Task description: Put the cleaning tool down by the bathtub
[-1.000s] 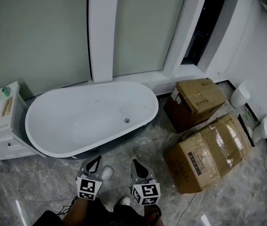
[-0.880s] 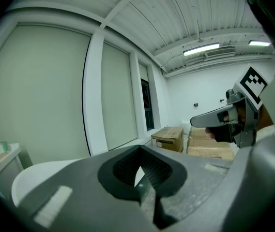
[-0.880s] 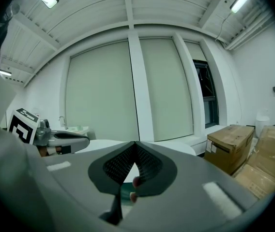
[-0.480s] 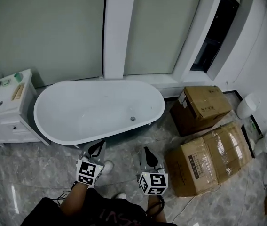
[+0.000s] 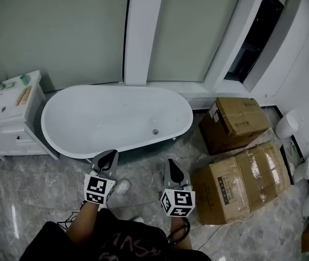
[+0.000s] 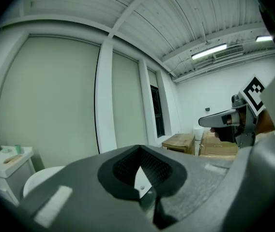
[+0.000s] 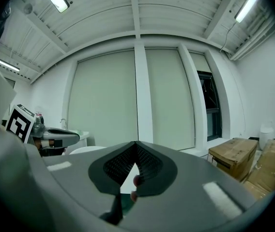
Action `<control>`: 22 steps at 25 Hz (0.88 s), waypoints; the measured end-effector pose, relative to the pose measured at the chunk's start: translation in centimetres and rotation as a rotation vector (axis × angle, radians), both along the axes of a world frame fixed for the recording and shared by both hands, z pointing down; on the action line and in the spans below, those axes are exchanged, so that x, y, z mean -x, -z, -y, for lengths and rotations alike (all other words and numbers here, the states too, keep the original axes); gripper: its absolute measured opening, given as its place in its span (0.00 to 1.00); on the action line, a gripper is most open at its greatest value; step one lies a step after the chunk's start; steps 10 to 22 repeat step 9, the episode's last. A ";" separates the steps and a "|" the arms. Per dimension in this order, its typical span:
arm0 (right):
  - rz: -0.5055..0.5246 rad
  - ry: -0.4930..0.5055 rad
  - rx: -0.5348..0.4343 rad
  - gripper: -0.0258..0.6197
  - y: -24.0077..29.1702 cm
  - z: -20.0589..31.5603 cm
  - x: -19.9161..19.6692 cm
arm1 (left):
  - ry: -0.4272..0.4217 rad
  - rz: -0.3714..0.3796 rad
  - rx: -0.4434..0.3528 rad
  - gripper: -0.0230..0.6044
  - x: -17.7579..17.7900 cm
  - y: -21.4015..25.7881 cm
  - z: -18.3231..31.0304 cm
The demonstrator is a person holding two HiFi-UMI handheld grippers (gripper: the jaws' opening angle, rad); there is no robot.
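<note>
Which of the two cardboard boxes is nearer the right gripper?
The film-wrapped box, just right of the right gripper. The plain box lies farther off, behind it.

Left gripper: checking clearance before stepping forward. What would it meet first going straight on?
Probably the near rim of the bathtub, just ahead of the left gripper; depth is unclear.

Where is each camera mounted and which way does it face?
Head view: on the person's head, facing steeply down at the bathtub and floor; shows left gripper, right gripper, forearms.
Left gripper view: on that gripper, facing the window wall over its shut jaws; right gripper at right.
Right gripper view: on that gripper, same facing; left gripper at left.
Shared: all three show the bathtub and cardboard boxes.
</note>
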State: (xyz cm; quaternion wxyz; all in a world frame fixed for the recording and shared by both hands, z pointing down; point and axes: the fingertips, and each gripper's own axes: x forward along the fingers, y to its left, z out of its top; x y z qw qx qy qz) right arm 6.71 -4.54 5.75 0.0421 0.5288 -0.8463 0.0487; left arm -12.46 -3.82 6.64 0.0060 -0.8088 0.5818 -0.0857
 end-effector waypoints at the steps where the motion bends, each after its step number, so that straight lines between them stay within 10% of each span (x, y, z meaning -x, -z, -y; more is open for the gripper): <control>1: 0.000 0.001 0.002 0.07 -0.1 0.1 0.1 | 0.004 0.005 -0.003 0.04 0.1 0.0 0.0; 22: -0.007 0.012 0.007 0.07 -0.6 0.6 0.6 | 0.019 0.006 -0.001 0.04 1.0 -0.4 0.1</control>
